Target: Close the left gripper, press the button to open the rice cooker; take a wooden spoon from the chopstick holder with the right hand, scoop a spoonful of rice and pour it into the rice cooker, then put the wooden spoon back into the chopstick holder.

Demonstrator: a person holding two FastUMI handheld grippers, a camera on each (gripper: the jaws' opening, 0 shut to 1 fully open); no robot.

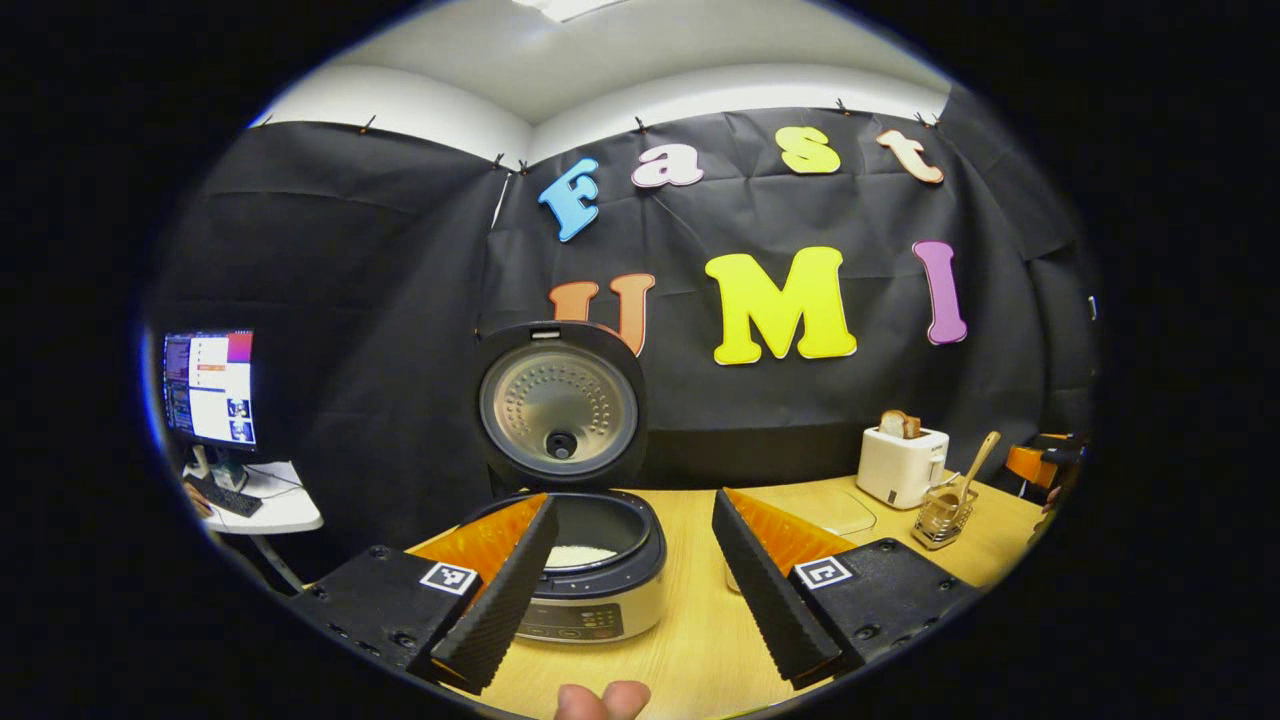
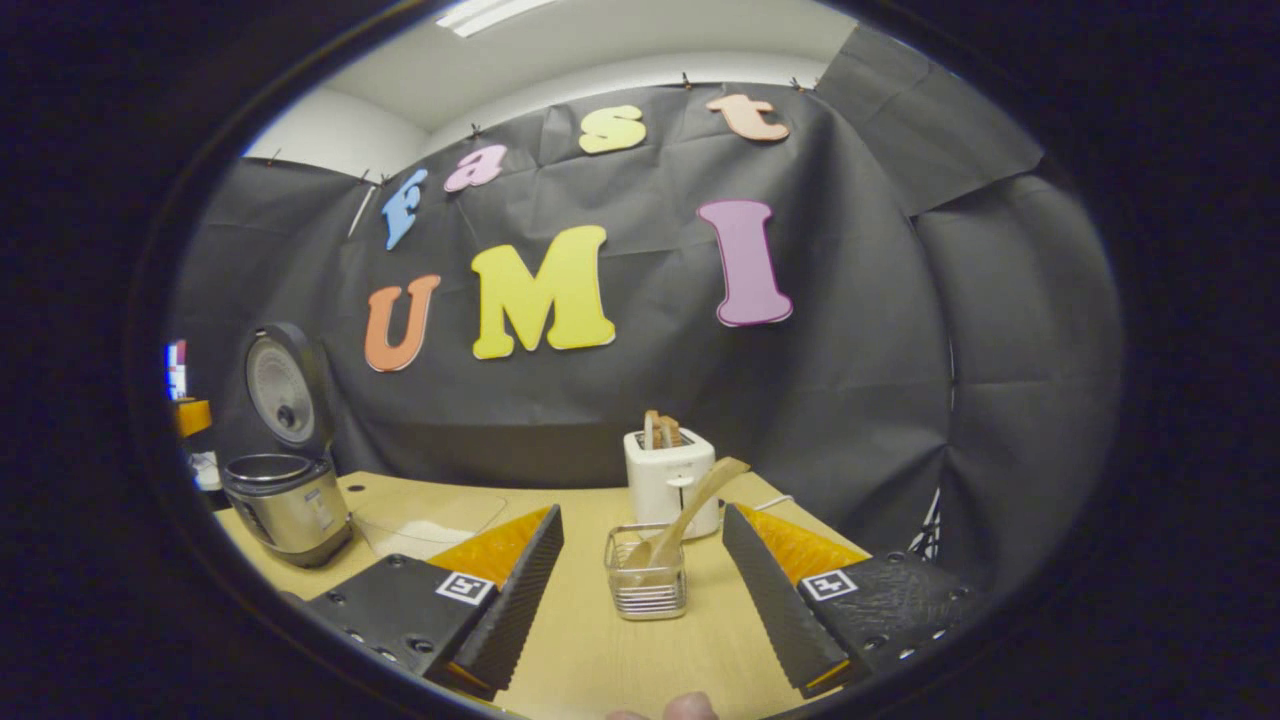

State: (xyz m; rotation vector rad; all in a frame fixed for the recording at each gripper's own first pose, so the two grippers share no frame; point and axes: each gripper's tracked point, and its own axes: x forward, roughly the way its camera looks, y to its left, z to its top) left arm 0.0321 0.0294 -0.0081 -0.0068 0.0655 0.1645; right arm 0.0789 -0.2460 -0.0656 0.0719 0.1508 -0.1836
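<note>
The rice cooker (image 1: pixel 590 600) stands straight ahead of my left gripper (image 1: pixel 640 660) with its lid (image 1: pixel 560 405) raised upright, and white rice lies in the pot (image 1: pixel 580 555). The left gripper's fingers are spread wide apart, holding nothing. At the right of the table, the wooden spoon (image 1: pixel 975 465) leans in the wire chopstick holder (image 1: pixel 940 518). My right gripper (image 2: pixel 645 670) is open, and the chopstick holder (image 2: pixel 645 580) stands just beyond its fingertips with the wooden spoon (image 2: pixel 690 520) resting in it, handle tilted right. The open rice cooker (image 2: pixel 285 505) sits far left.
A white toaster (image 2: pixel 668 478) with bread slices stands behind the holder, also seen as the toaster (image 1: pixel 900 465). A clear shallow container (image 2: pixel 430 525) lies on the wooden table (image 2: pixel 600 640) between cooker and holder. A monitor (image 1: pixel 210 388) sits on a side desk at the left.
</note>
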